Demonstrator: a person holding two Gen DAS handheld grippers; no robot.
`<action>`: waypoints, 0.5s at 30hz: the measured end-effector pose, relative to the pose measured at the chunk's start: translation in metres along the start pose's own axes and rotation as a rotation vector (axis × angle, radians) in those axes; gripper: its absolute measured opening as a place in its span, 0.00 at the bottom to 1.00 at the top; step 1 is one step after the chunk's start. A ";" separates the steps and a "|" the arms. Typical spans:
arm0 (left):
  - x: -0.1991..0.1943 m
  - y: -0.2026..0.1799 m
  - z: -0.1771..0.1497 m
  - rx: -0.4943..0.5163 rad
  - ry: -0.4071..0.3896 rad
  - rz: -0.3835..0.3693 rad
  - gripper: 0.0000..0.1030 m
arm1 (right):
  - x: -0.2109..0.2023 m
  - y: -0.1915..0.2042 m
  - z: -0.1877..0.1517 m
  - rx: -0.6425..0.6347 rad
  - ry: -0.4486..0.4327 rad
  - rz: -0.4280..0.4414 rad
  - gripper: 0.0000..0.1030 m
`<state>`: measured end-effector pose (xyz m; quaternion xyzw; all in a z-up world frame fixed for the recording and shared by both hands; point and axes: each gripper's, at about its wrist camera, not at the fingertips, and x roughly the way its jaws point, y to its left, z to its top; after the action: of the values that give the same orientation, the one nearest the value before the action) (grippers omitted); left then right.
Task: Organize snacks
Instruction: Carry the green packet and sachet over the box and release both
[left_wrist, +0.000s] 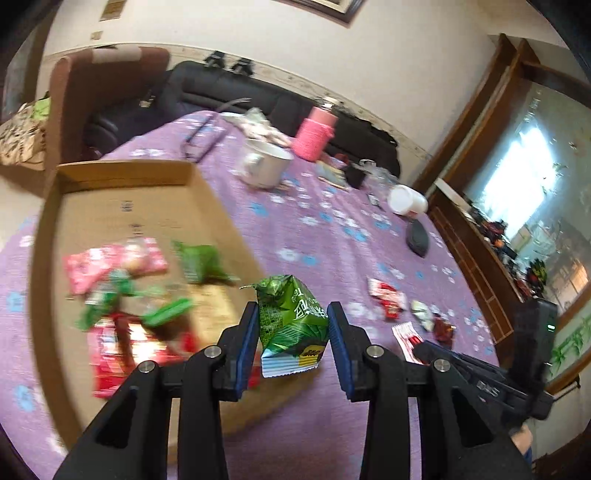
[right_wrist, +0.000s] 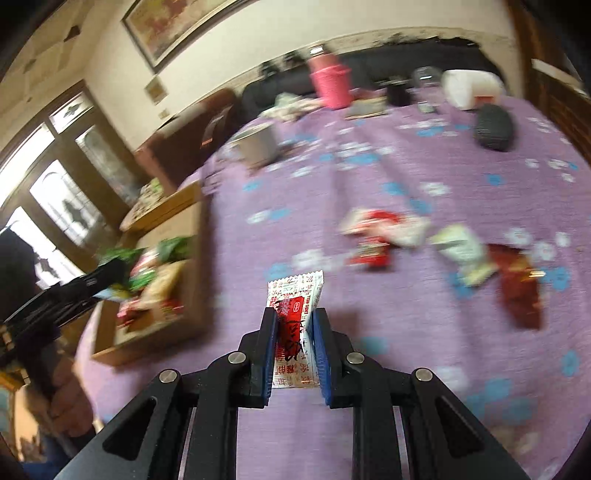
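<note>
My left gripper is shut on a green snack packet and holds it above the table, just right of the cardboard box. The box holds several pink, green and red snack packets. My right gripper is shut on a red-and-white snack packet above the purple tablecloth. Loose red, white and dark red packets lie on the cloth ahead of it. The box also shows at the left in the right wrist view, with the left gripper over it.
At the table's far side stand a metal mug, a pink bottle, a white cup and a black case. A dark sofa and brown armchair stand behind. A wooden cabinet is at the right.
</note>
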<state>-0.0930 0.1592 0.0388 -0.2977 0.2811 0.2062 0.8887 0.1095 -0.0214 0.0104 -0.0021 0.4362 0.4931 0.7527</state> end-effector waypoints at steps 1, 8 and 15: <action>-0.003 0.007 0.001 -0.008 -0.003 0.010 0.35 | 0.006 0.015 0.001 -0.010 0.020 0.029 0.20; -0.016 0.059 0.001 -0.092 -0.005 0.089 0.35 | 0.049 0.088 0.013 -0.087 0.092 0.111 0.21; -0.018 0.093 -0.003 -0.144 0.014 0.148 0.35 | 0.091 0.137 0.024 -0.116 0.119 0.139 0.21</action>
<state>-0.1577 0.2220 0.0096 -0.3405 0.2928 0.2891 0.8454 0.0358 0.1266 0.0237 -0.0448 0.4499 0.5674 0.6882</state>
